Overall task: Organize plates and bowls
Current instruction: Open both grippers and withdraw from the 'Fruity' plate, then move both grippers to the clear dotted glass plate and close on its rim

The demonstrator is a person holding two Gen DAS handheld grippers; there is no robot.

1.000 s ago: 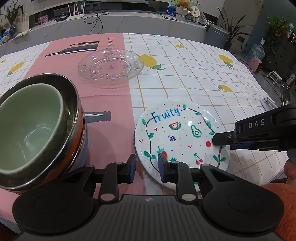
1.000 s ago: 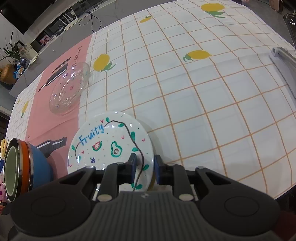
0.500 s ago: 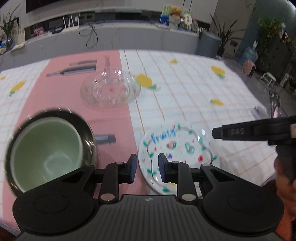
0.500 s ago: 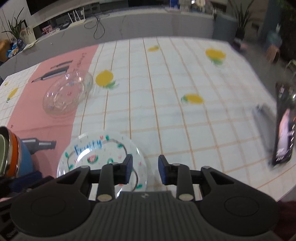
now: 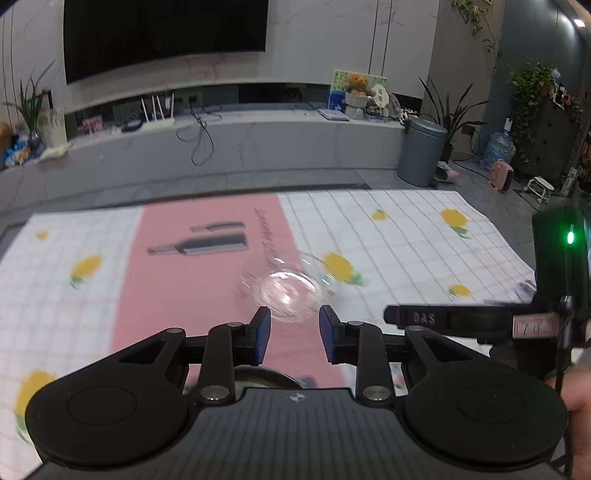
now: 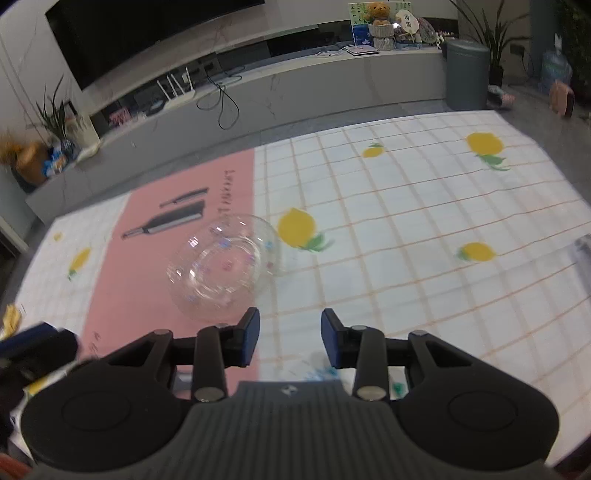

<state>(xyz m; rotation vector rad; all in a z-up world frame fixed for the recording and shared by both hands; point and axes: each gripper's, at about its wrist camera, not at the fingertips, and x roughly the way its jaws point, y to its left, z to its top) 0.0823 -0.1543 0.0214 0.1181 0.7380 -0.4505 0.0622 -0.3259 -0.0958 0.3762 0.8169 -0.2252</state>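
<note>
Fingers (image 6: 251, 334) apart (both pairs), plate (image 6: 223, 266) flat.

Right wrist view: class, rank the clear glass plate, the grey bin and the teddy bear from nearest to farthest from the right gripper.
Measured from the right gripper:
1. Clear glass plate, on the tablecloth, just ahead-left.
2. Grey bin, on the floor beyond the table, right.
3. Teddy bear, on the far counter.

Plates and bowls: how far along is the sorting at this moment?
Nothing looks stacked yet. The glass plate sits alone on the tablecloth, ungripped. The left hand-held gripper and right hand-held gripper are both open and empty, raised and pointing towards it. Left: grasping and placing it; other dishes are mostly hidden.
</note>
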